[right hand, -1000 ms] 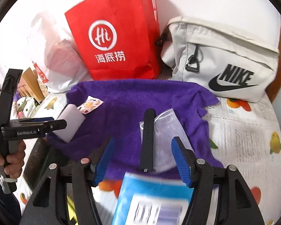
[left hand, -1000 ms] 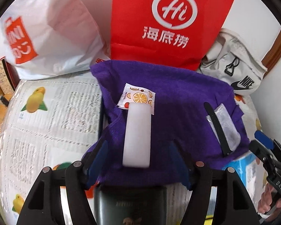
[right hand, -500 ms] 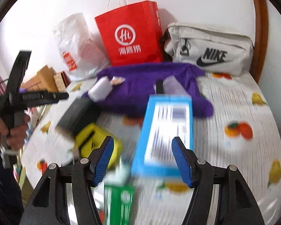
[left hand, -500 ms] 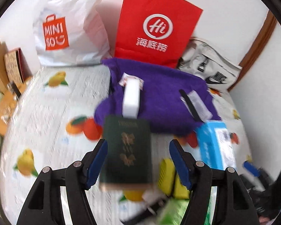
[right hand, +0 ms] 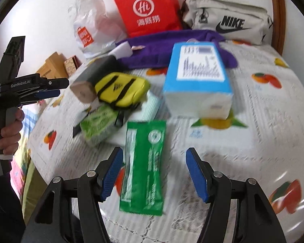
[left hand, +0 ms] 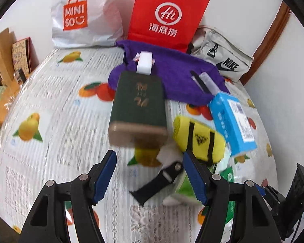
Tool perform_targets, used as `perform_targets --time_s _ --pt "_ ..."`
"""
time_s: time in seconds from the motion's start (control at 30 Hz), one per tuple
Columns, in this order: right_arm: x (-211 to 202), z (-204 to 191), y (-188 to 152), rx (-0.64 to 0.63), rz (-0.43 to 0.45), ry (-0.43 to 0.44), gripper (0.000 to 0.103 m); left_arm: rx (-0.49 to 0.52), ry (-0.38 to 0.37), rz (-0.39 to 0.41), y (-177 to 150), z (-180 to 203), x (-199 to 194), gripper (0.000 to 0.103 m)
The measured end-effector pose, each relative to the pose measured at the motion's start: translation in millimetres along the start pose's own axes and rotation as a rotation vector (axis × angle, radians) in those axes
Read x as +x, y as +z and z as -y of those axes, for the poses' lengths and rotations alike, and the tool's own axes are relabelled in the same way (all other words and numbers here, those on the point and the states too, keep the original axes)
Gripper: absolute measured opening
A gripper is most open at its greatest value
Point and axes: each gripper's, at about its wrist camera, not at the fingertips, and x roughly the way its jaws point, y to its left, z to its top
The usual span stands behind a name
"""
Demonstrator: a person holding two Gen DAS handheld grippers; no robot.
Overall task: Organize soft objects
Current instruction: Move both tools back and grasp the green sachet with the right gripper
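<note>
Fruit-print tablecloth (right hand: 253,125) bears a green sachet (right hand: 145,168), seemingly lengthwise between the empty, parted right tool (right hand: 154,174); left tool (left hand: 150,177) likewise apart.

1. The left gripper (left hand: 150,174) pointed forward and steeply downward; its jaws stood apart with the blue pads (left hand: 104,177) parallel, and the pads pressed on nothing.
2. The right gripper (right hand: 154,174) took the same downward-tilted attitude; its jaws stood apart, and its blue pads (right hand: 196,175) gripped nothing.
3. In the right wrist view, the left gripper appeared from the side at the left edge, its fingers roughly level in the picture.
4. The person's left hand (right hand: 8,129) was wrapped around that gripper's grey handle, fingers curled.
5. A dark sleeve (right hand: 2,208) showed below the hand.
</note>
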Motion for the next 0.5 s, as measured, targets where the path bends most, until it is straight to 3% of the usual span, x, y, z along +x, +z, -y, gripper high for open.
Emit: perform_targets --time_s 0.17,0.27,0.37,0.5 --pt "19.8 -11.7 -15.8 -0.025 -0.04 -0.021 0.064 0.036 0.009 -0.025 -26.2 -5.7 9.8 0.066" --pt "21.2 -23.2 -23.0 -0.076 -0.004 -0.064 0.073 0.094 0.019 -0.021 -35.2 -3.2 13.6 0.066" --pt "25.0 -30.4 -26.4 -0.114 0.014 -0.113 0.073 0.126 0.007 -0.02 -37.9 -3.5 18.2 0.066" --pt "27.1 -32.8 -25.4 -0.137 0.035 -0.179 0.054 0.199 0.015 -0.021 -40.0 -1.9 27.4 0.066"
